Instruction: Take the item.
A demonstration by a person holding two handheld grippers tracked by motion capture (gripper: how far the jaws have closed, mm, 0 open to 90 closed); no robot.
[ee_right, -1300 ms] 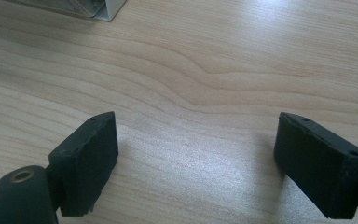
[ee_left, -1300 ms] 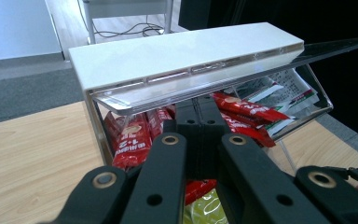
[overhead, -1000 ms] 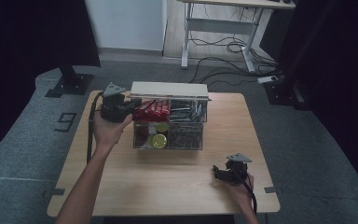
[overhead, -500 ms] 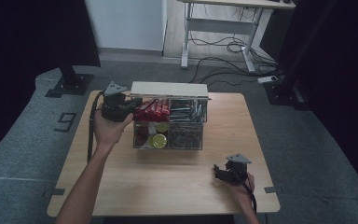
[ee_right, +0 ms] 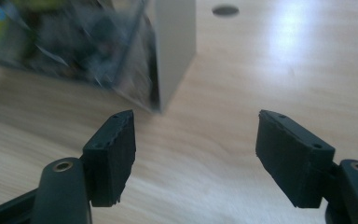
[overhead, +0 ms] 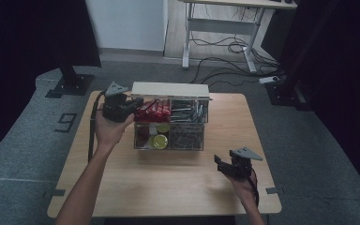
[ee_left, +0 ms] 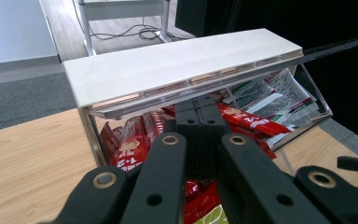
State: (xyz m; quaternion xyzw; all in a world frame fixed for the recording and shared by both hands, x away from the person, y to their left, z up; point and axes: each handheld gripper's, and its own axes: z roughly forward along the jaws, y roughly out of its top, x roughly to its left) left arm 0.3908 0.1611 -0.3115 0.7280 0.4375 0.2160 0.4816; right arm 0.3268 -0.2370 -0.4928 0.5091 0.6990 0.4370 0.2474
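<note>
- While the person's left hand rests at the left end of the clear organizer box [overhead: 171, 124], the high view shows the left gripper [overhead: 132, 104] reaching over that end, probably to steady the box or work its pale lid [overhead: 170, 89], which stands raised along the box's far edge. The right gripper [overhead: 221, 164] hangs above the worktop [overhead: 168, 187], well apart from the box's near right corner, likely waiting its turn.
- Left gripper view: the jaws are pressed together with nothing seen between them, tips just under the lid's front edge [ee_left: 186, 84], above the red packets [ee_left: 130, 142] in the box.
- Right gripper view: the jaws stand apart and empty, having just been narrowing, aimed at the box's corner [ee_right: 163, 70], perhaps readying a grip.
</note>
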